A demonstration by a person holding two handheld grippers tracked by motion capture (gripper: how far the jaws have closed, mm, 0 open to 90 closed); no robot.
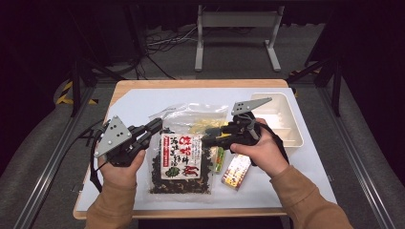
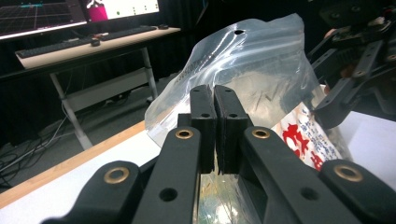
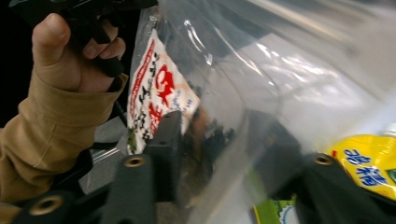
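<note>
At the middle of the surface [image 1: 286,191] lies the clear bag [image 2: 252,70], its left edge pinched in our left gripper [image 2: 214,135]'s closed jaws; our right gripper [image 3: 212,154], jaws part-open astride the film, should clamp squarely before pulling.

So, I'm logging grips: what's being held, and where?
The left gripper pinches the clear bag by its left edge. Whether the right gripper grips it cannot be told.
</note>
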